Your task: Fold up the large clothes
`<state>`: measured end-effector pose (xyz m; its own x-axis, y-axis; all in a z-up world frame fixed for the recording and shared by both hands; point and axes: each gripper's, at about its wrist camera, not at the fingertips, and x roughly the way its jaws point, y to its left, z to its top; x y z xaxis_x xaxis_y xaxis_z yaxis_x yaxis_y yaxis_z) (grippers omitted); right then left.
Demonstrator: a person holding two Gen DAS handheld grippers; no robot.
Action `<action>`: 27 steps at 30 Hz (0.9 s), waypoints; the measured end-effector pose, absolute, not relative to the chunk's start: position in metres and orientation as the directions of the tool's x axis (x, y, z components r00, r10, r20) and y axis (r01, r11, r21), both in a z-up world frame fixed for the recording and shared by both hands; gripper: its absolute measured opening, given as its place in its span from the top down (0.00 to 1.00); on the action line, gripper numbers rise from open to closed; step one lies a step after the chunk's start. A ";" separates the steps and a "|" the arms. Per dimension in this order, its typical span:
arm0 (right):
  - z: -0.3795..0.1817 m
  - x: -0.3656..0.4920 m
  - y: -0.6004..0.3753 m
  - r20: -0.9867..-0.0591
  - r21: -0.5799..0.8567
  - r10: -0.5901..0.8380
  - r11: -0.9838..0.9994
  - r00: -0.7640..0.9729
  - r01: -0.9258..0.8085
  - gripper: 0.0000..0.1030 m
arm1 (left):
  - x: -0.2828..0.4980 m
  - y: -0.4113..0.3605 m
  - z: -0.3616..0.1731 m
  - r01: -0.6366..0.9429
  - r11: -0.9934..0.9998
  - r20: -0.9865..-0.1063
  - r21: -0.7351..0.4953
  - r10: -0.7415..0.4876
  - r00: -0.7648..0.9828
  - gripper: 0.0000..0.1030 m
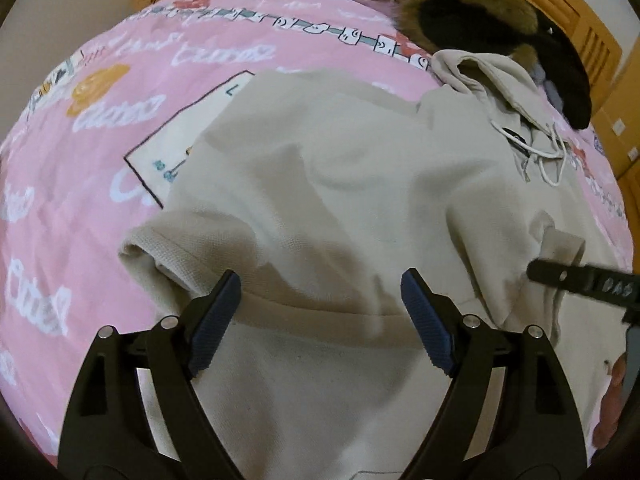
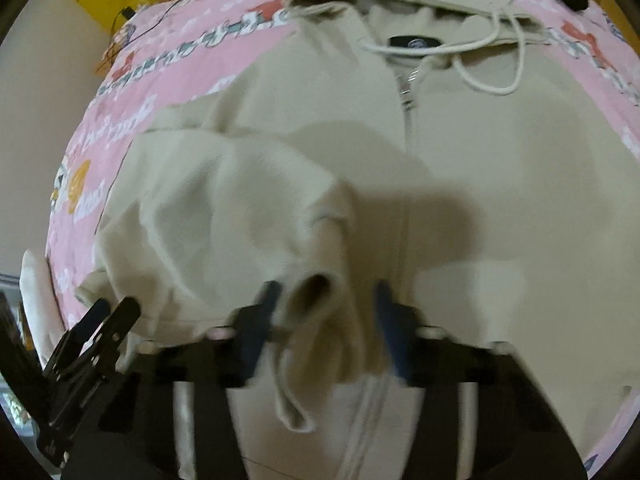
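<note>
Left gripper: jaws wide apart, empty over the hem.
Right gripper: blurred; jaws seemingly apart around the sleeve cuff.
Hoodie: soft, floppy; spread on pink bedspread, hood at one o'clock.
Hold: cuff, hem.

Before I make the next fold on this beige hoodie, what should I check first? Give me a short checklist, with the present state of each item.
1. Left tool free of cloth: ok, its jaws stand wide apart with nothing between them.
2. Sleeve cuff between the jaws of the right tool: ok.
3. Right tool's grip on the cuff firm: cannot tell, since the view is blurred and the pads look apart from the cloth.
4. Zipper closed: ok on the part in view.
5. Drawstring tucked away: not ok, it lies in loose loops on the chest of the hoodie.
</note>
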<state>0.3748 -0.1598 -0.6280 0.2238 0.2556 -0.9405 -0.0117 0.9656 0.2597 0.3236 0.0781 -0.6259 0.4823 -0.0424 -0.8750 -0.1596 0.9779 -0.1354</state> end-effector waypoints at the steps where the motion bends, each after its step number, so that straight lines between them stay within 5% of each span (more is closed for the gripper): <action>1: -0.629 0.373 -0.159 -0.940 0.262 0.258 0.965 0.222 -0.012 0.93 | 0.323 0.079 -0.626 -0.157 0.978 -0.876 -0.134 -0.043 0.481 0.22; 15: -0.533 0.347 -0.291 -0.817 0.372 0.279 0.923 0.505 0.094 0.95 | 0.321 0.066 -0.571 -0.136 0.975 -0.835 -0.177 -0.076 0.545 0.18; 27: -0.583 0.324 -0.400 -0.907 0.259 0.128 0.920 0.400 0.295 0.95 | 0.374 0.037 -0.601 -0.093 0.990 -0.883 -0.105 -0.050 0.467 0.10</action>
